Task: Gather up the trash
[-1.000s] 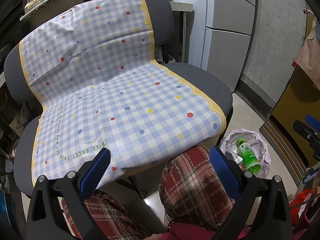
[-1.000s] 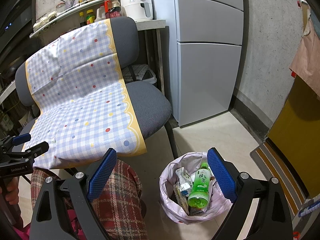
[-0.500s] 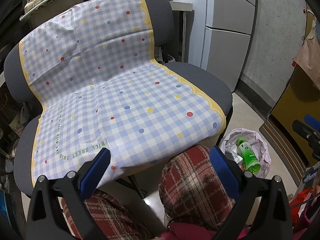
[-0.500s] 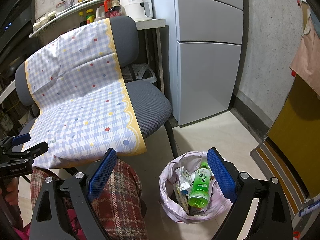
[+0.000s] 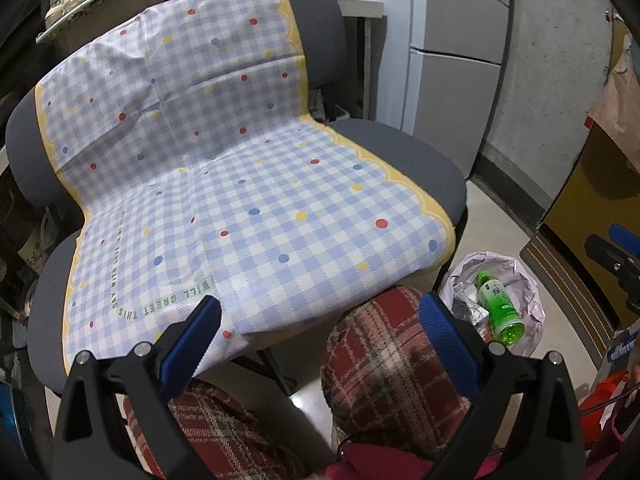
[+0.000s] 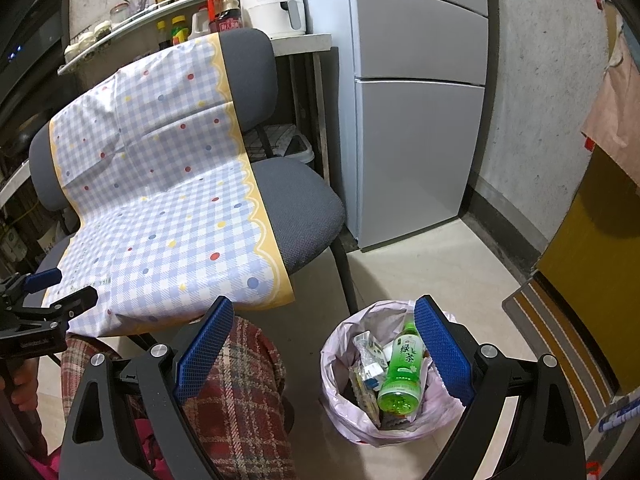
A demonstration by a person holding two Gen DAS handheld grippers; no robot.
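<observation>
1. looks like the tail end of the task: green tea bottle [image 6: 402,372] and wrappers [image 6: 368,360] lying inside the lined trash bin [image 6: 340,392] on the floor, just right of the chair's front corner. also seen from the left wrist view: bottle [image 5: 498,306] in the bin [image 5: 532,300].
2. no loose trash visible on the checked cloth [image 5: 248,200] over the chair [image 5: 404,152], nor on the floor patch in view.
3. left gripper [image 5: 320,320] spread wide, holding nothing, hovering over the front edge of the seat above a plaid-trousered knee [image 5: 384,364].
4. right gripper [image 6: 324,344] also spread wide and empty, hanging above and slightly left of the bin, right fingertip [image 6: 436,344] overlapping the bin rim in view.
5. next move, as a guess: scan for leftover items; if none, done. otherwise close on the item and carry it over the bin opening, releasing clear of the liner edge.
6. versus a second ago: essentially no change. both grippers at the same spread and nearly the same pose, bottle and wrappers in the same spot in the bin, cloth unmoved. idle or end-of-episode hold, probably.
</observation>
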